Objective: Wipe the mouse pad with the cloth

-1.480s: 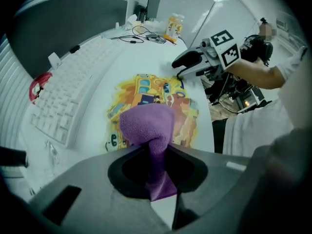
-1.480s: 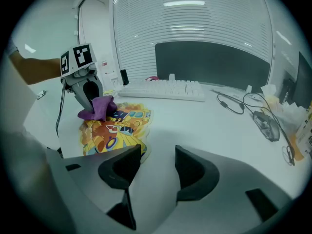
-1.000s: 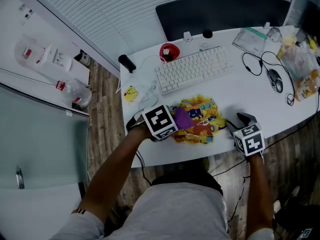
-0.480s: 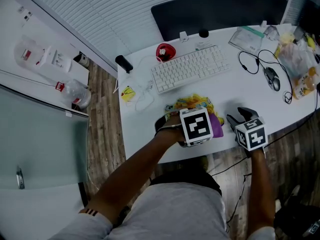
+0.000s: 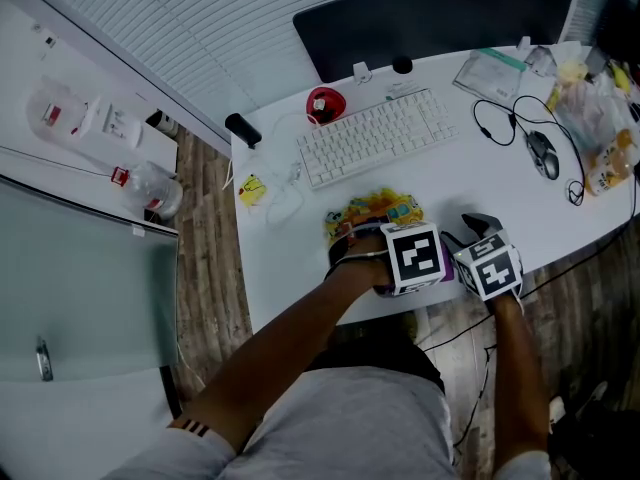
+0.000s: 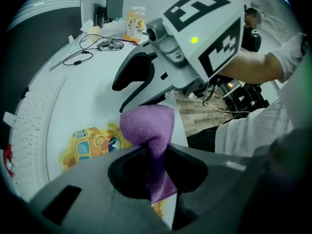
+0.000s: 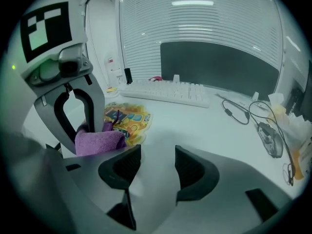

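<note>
**Left gripper (image 6: 157,155) pinching the purple cloth (image 6: 146,126) at the near right edge of the mouse pad (image 5: 375,210); right gripper (image 7: 157,167) empty alongside.**

The left gripper's jaws are pressed together on a fold of the cloth. Its bunched end bulges ahead of them over the yellow cartoon-printed pad, close to the front edge of the white desk (image 5: 480,183). Contact between cloth and pad cannot be confirmed. The right gripper sits just beside the left one, jaws spread with nothing between them, over bare desk right of the pad. A white keyboard (image 5: 375,136) lies beyond the pad.
</note>
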`<state>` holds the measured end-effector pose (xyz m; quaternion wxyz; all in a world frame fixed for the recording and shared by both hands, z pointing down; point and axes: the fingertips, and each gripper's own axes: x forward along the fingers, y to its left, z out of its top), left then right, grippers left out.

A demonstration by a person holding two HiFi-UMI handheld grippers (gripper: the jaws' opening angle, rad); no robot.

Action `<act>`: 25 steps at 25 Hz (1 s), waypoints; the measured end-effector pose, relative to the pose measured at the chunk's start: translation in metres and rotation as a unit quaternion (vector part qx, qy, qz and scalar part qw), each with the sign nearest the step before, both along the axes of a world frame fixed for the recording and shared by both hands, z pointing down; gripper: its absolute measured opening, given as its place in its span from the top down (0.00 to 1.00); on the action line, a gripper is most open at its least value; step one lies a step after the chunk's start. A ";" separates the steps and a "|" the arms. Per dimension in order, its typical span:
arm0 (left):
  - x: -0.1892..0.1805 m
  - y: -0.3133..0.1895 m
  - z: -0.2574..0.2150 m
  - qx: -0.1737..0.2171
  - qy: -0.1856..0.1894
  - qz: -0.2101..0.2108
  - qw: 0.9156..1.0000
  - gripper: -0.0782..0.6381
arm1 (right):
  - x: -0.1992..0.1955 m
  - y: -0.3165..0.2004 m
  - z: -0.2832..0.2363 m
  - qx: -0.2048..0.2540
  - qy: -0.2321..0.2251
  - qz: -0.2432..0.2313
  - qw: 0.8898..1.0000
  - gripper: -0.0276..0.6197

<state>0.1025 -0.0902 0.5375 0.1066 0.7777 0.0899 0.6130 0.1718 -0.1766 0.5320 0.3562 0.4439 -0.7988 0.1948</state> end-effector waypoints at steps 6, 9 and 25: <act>0.004 -0.002 0.000 -0.005 0.011 -0.001 1.000 0.78 | -0.004 0.001 0.004 -0.005 0.005 -0.004 1.000 0.65; -0.006 -0.001 0.000 -0.008 0.009 -0.006 1.000 0.78 | -0.002 0.001 0.005 -0.005 0.007 -0.004 1.000 0.65; -0.135 0.001 0.002 -0.016 -0.018 -0.077 0.997 0.78 | -0.001 0.002 0.006 -0.007 0.011 0.000 1.000 0.65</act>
